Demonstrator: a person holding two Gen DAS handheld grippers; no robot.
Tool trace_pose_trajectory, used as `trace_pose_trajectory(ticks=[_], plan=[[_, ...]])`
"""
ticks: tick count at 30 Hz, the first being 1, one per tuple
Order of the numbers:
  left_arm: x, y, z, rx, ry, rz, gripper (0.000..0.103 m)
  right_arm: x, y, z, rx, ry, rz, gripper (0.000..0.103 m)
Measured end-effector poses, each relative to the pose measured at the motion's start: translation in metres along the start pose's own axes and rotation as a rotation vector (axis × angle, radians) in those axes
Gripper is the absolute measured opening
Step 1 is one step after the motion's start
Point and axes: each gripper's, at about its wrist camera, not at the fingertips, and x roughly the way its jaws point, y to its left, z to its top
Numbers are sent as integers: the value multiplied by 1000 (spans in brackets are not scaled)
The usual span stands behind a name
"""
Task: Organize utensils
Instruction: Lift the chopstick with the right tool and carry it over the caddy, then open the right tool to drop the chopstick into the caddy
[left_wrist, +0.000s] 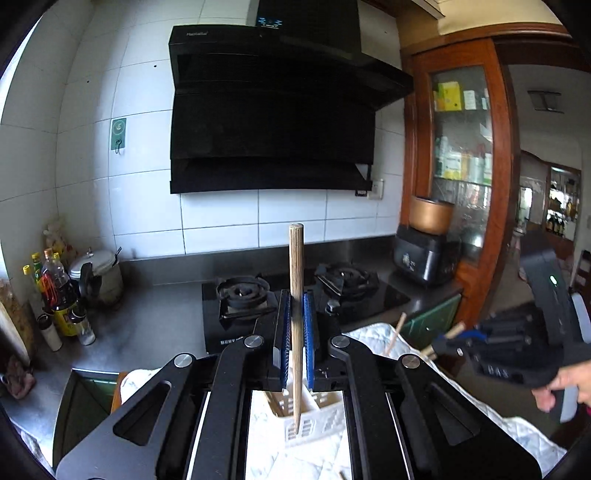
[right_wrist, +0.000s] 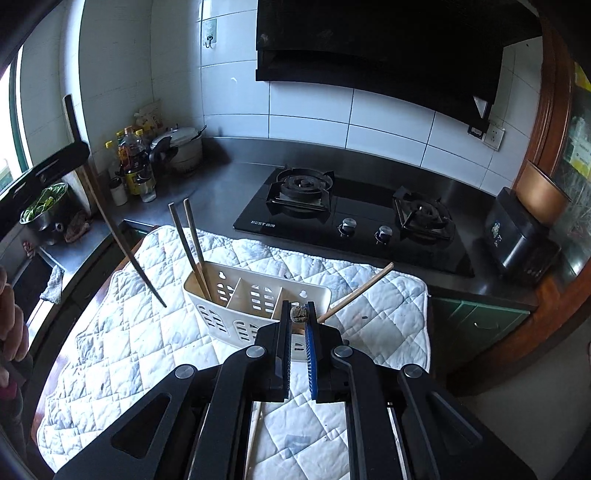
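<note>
Overhead, chopstick (left_wrist: 295, 325) between left fingers (left_wrist: 284, 332), clear above holder rim (right_wrist: 236, 275).

Home kitchen: gas hob (right_wrist: 354, 218), range hood (left_wrist: 273, 110), tiled wall (right_wrist: 388, 122).

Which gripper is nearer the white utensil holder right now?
Right. The right gripper, shut on a chopstick, sits just over the white utensil holder rim at its right end. The left gripper holds its chopstick higher, tip short of the holder's left end.
</note>
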Motion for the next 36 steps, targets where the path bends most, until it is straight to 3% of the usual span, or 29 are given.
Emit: trace_pose_trajectory(ticks=[5,14,21,28,29,30,31,36], plan=[[25,2,0,-19,-20,19,5,9,-2,-1,-3,12,3,7],[66,27,-25,-82,74,39,5,28,-5,-6,-2,44,10,7],[80,36,-47,-97,143,12,6,43,-3,-9,5,60,7,7],[81,33,-53,-92,156,1,10,44,0,-9,12,47,4,11],[79,33,-52,-89,154,-2,15,42,-1,-9,15,39,6,13],[77,32,-51,-87,150,3,29,39,-2,-9,18,31,4,15],[73,31,-50,-85,141,8,33,36,-2,-9,18,24,0,17],[46,26,-45,-84,107,-3,36,11,-4,-17,34,-29,-6,28]])
